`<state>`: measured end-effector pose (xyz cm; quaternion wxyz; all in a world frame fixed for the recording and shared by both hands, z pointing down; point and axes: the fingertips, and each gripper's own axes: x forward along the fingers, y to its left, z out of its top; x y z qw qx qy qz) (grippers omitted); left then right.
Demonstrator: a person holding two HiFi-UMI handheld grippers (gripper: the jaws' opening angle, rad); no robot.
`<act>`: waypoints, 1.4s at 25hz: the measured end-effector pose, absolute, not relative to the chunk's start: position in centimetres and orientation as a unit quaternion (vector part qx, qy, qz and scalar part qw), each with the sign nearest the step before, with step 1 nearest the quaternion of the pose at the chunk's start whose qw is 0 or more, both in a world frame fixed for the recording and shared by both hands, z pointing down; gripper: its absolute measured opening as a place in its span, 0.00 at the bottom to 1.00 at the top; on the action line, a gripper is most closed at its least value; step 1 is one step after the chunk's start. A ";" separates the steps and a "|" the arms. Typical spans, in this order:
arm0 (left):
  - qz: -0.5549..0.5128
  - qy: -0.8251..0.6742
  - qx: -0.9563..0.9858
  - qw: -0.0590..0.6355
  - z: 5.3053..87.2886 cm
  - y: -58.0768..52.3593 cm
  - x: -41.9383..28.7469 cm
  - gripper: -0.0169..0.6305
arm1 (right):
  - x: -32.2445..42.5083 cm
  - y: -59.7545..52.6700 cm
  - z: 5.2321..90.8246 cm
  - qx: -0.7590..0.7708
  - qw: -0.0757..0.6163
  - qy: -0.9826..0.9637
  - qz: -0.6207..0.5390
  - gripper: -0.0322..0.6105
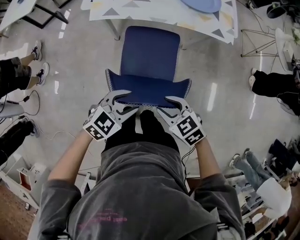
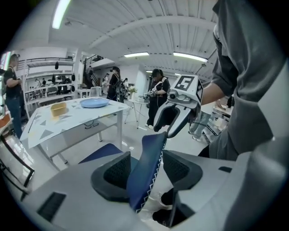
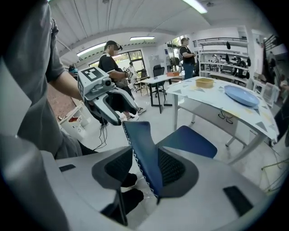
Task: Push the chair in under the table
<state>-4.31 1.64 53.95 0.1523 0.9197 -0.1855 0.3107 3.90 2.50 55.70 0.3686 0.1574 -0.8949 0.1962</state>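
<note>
Chair of blue fabric with white zigzag stitching (image 1: 150, 56), drawn out from white triangle-patterned table (image 1: 154, 14), likely light and stiff enough to slide over glossy floor (image 1: 84, 61) by its padded backrest rim (image 1: 147, 91), straddled by left gripper (image 1: 131, 101) and right gripper (image 1: 163, 104), jaws spread, unclamped.

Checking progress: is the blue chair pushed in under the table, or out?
Out. The blue chair shows its whole seat, short of the table.

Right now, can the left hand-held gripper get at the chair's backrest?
Likely yes: the backrest has its top edge between the open jaws of the left hand-held gripper, with nothing blocking it.
</note>
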 end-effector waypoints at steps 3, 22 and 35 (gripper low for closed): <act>0.342 -0.151 0.920 0.119 55.4 2.7 -4.3 0.38 | 4.1 3.3 57.0 0.145 0.411 -0.883 0.175 0.30; 0.498 -0.049 0.865 -0.014 63.0 4.2 -3.9 0.38 | 6.3 4.1 64.4 0.076 0.571 -0.817 0.025 0.32; 0.566 -0.057 0.821 -0.051 65.9 3.3 -4.6 0.29 | 6.7 3.5 67.3 0.062 0.605 -0.794 -0.021 0.32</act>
